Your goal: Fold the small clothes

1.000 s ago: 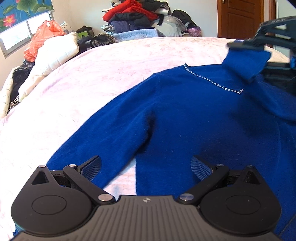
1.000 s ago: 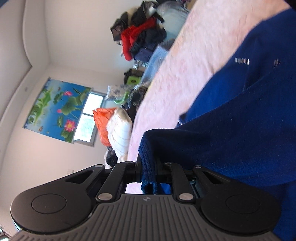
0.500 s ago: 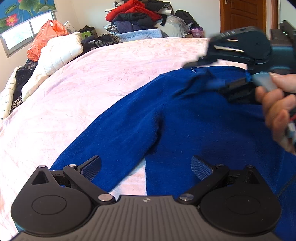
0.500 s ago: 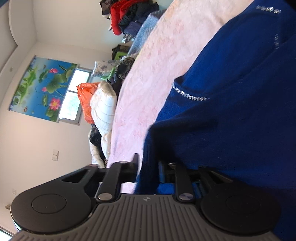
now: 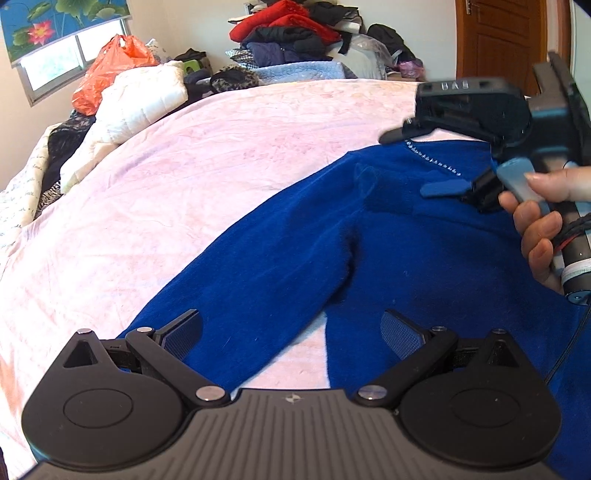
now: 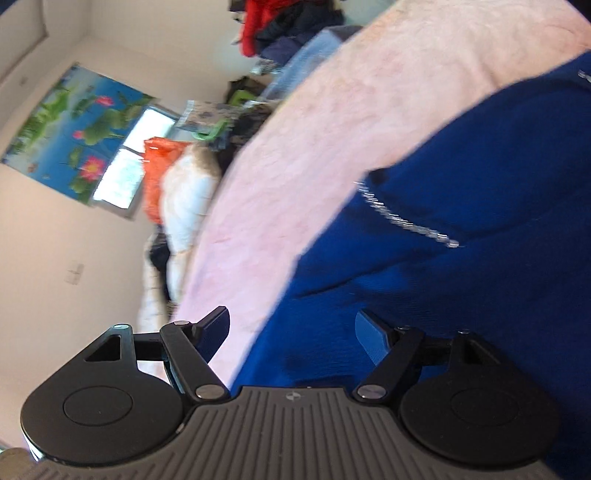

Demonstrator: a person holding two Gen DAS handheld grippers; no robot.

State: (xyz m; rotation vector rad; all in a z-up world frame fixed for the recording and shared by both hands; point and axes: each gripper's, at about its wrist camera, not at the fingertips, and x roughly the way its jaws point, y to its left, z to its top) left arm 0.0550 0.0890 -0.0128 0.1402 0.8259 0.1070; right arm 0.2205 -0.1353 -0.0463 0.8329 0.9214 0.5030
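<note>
Right gripper (image 6: 291, 332) has just been opening and has let go of the sleeve it was pinching a second ago, so its jaws now stand spread with nothing pressed between the pads, only blue fabric lying under and ahead of them. It has also swung across over the sweater's (image 5: 388, 236) chest, near the sparkly neckline trim (image 5: 432, 160), with a hand (image 5: 543, 225) on its grip. Left gripper (image 5: 291, 332) hasn't really budged: jaws wide, hovering just over the near sleeve (image 5: 236, 295) and the hem, pinching nothing.

What could go wrong, I think: the dropped sleeve may have landed bunched rather than flat, and folding over a lump gives a fat, crooked bundle. The fabric looks soft and fuzzy, so a pad could snag two layers at once and drag the body along with the sleeve. The right-wrist view is blurry, so I can't tell how neatly that fold sits.

Around it: the sweater lies spread on a pink blanket (image 5: 184, 192) with plenty of bare room to the left of the left gripper. Far beyond both grippers sit a clothes pile (image 5: 291, 33), a white quilt (image 5: 144, 96) and an orange bag (image 5: 110, 70), all well apart. Nothing really blocks the near sleeve.
</note>
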